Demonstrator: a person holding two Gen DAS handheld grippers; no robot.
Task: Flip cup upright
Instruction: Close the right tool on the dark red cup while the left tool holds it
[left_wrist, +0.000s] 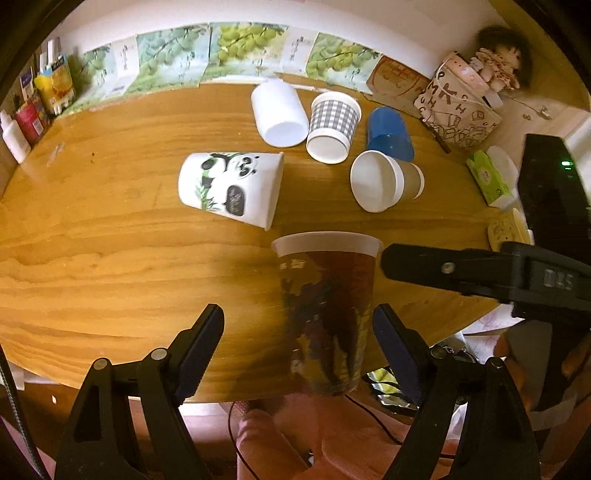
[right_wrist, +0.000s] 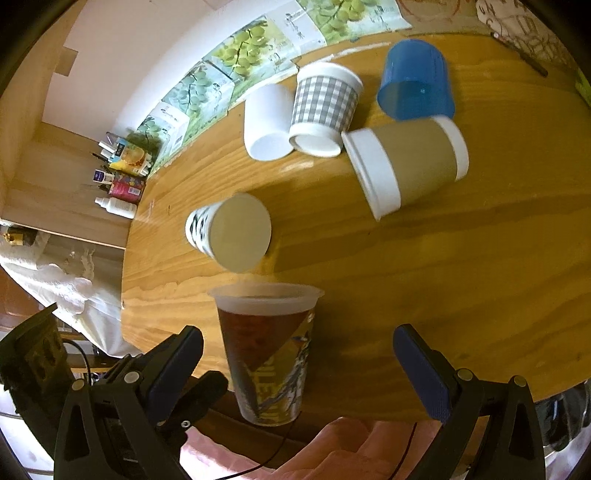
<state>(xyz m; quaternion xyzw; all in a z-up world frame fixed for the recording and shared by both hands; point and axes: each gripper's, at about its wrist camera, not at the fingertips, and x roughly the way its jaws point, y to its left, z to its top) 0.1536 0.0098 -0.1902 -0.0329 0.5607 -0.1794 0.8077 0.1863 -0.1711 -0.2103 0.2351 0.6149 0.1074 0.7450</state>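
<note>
A dark printed cup with a clear rim (left_wrist: 327, 306) (right_wrist: 267, 350) stands upright at the near edge of the wooden table (left_wrist: 110, 240), blurred. My left gripper (left_wrist: 297, 332) is open, the cup between its fingers, nearer the right one. My right gripper (right_wrist: 297, 365) is open too, the cup between its fingers, touching neither. The right gripper shows in the left wrist view as a black finger (left_wrist: 443, 266) just right of the cup's rim. Several cups lie on their sides further back: a panda cup (left_wrist: 231, 188) (right_wrist: 231, 232), a brown-sleeved cup (left_wrist: 384, 181) (right_wrist: 406, 166), a grey checked cup (left_wrist: 332, 125) (right_wrist: 325, 107), a white cup (left_wrist: 279, 112) (right_wrist: 266, 122) and a blue cup (left_wrist: 389, 133) (right_wrist: 415, 79).
Grape-printed boxes (left_wrist: 236, 48) line the wall behind the table. Bottles and packets (left_wrist: 33, 107) stand at the far left. A printed bag (left_wrist: 458, 107), a doll (left_wrist: 498, 62), a tissue pack (left_wrist: 487, 177) and a black device (left_wrist: 554, 192) sit at the right.
</note>
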